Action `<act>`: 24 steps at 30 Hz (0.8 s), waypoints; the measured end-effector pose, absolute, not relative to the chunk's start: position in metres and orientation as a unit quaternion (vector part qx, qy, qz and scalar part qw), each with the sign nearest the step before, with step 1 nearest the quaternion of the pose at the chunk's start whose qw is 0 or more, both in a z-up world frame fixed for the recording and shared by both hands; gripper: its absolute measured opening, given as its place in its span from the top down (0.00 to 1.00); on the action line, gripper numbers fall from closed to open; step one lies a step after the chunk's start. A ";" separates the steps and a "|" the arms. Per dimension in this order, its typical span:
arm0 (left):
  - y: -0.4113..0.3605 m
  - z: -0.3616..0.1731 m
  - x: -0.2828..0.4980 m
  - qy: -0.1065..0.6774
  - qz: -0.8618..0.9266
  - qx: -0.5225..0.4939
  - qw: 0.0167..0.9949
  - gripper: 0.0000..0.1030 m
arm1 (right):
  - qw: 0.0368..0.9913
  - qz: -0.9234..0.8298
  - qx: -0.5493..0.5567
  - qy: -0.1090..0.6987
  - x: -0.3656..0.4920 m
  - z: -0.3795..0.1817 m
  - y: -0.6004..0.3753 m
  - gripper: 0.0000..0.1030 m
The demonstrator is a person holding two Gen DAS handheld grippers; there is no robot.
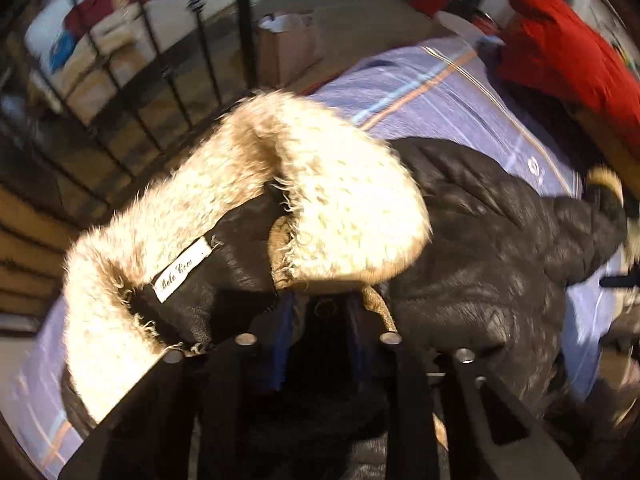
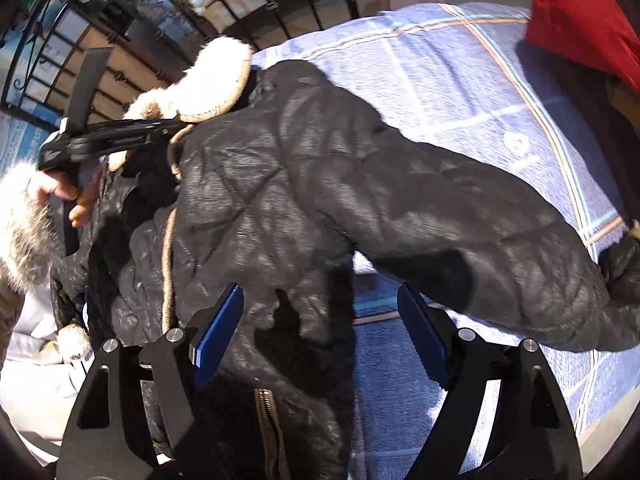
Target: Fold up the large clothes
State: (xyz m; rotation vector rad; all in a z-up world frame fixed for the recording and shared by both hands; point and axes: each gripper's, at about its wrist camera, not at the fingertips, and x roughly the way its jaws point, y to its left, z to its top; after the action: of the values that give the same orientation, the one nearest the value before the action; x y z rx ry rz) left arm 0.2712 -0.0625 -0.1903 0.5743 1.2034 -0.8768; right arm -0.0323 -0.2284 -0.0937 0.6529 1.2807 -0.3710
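Blue pads line both tools. In the left wrist view the left tool [image 1: 320, 320] has its jaws drawn narrow and clamped on the jacket [image 1: 472, 248] at the base of the hood, where black cloth and a tan edge bunch between the pads. The fur trim [image 1: 248, 216] of the hood curls from 7 o'clock up past 12 o'clock of the tool, with a white label [image 1: 182, 270] at 9 o'clock. In the right wrist view the same tool [image 2: 176, 126] bites the collar at 10 o'clock, a hand [image 2: 66, 196] gripping its handle.

The right tool [image 2: 320, 320] stands wide, holding nothing, its pads apart above the jacket [image 2: 280, 200]; the left pad sits over black quilting, the right over the blanket [image 2: 460, 80]. A zip [image 2: 270, 424] runs at 6 o'clock. One sleeve [image 2: 500, 264] stretches toward 3 o'clock.

The jacket lies spread on the blue checked blanket. A red cloth [image 2: 580, 16] lies at 1 o'clock, a black railing [image 2: 120, 40] at 11 o'clock.
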 end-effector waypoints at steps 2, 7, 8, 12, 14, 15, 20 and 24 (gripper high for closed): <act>-0.056 -0.179 0.272 0.540 -0.383 0.257 0.704 0.95 | 0.731 -0.178 0.307 0.583 -0.039 -0.098 -0.234 0.23; -0.007 -0.087 0.277 0.486 -0.373 0.197 0.765 0.95 | 0.721 -0.180 0.325 0.585 -0.047 -0.107 -0.238 0.23; -0.001 -0.073 0.275 0.477 -0.371 0.192 0.774 0.95 | 0.722 -0.178 0.325 0.584 -0.046 -0.108 -0.238 0.23; -0.002 -0.060 0.273 0.462 -0.342 0.198 0.794 0.95 | 0.726 -0.162 0.323 0.585 -0.039 -0.110 -0.232 0.23; -0.021 -0.082 0.280 0.466 -0.319 0.221 0.795 0.95 | 0.730 -0.153 0.317 0.586 -0.032 -0.111 -0.227 0.23; -0.033 -0.102 0.288 0.481 -0.303 0.225 0.792 0.93 | 0.731 -0.149 0.312 0.588 -0.028 -0.112 -0.224 0.23; -0.073 -0.223 0.320 0.553 -0.163 0.329 0.748 0.57 | 0.732 -0.142 0.289 0.601 -0.016 -0.111 -0.212 0.23; -0.085 -0.225 0.317 0.532 -0.133 0.351 0.759 0.39 | 0.727 -0.154 0.299 0.598 -0.030 -0.102 -0.214 0.23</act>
State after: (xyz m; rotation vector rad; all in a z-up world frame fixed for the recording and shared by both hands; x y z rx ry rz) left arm 0.3175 -0.0854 -0.2248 0.7636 1.1596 -0.2890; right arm -0.0297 -0.2141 -0.1024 0.6591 1.3189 -0.3385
